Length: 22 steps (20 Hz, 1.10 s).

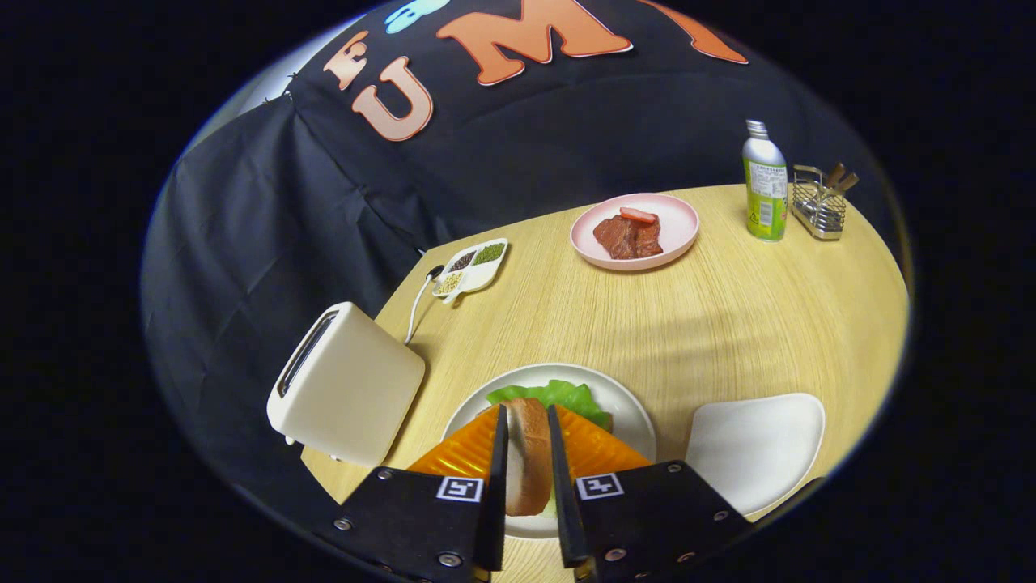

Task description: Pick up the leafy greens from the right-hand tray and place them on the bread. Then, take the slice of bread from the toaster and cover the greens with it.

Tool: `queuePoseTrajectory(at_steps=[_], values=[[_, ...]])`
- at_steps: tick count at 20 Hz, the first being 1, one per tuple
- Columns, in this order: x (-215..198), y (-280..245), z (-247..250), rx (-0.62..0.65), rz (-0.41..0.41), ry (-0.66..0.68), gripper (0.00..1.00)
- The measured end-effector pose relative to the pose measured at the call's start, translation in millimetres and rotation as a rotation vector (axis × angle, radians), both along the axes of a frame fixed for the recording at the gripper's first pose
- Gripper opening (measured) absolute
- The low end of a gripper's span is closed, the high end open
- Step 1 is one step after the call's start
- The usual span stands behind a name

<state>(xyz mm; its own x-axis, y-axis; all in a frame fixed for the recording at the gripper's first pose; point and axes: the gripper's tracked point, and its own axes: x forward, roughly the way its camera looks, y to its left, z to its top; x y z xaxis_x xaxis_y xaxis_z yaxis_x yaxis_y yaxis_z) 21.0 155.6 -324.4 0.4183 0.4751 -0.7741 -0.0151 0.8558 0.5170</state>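
Bread slice point(526, 453) clamped between gripper point(526, 417) fingers, above greens point(566, 395).

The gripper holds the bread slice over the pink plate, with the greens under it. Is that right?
Not quite. The gripper view shows the gripper shut on the bread slice over the white plate, where the greens lie. The pink plate holds meat.

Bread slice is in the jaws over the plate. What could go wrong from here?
1. The bread slice is held on edge between the fingers; released like this, it may land upright or tip off the leafy greens instead of covering them.
2. The greens poke out beyond the slice, so it may settle off-centre.
3. Lowering too far could shove the white plate toward the toaster.
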Motion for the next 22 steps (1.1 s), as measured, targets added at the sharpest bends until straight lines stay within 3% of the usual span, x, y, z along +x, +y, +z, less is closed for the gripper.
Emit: queuePoseTrajectory(at_steps=[4, 12, 18, 22], values=[[5.3, -12.5, 19.7, -0.028, -0.02, -0.072, 0.51], [31.1, -53.3, 127.8, -0.184, -0.076, -0.439, 0.79], [36.5, -86.0, 204.0, -0.305, -0.163, -0.688, 0.88], [29.2, -101.4, 235.1, -0.382, -0.206, -0.829, 0.88]])
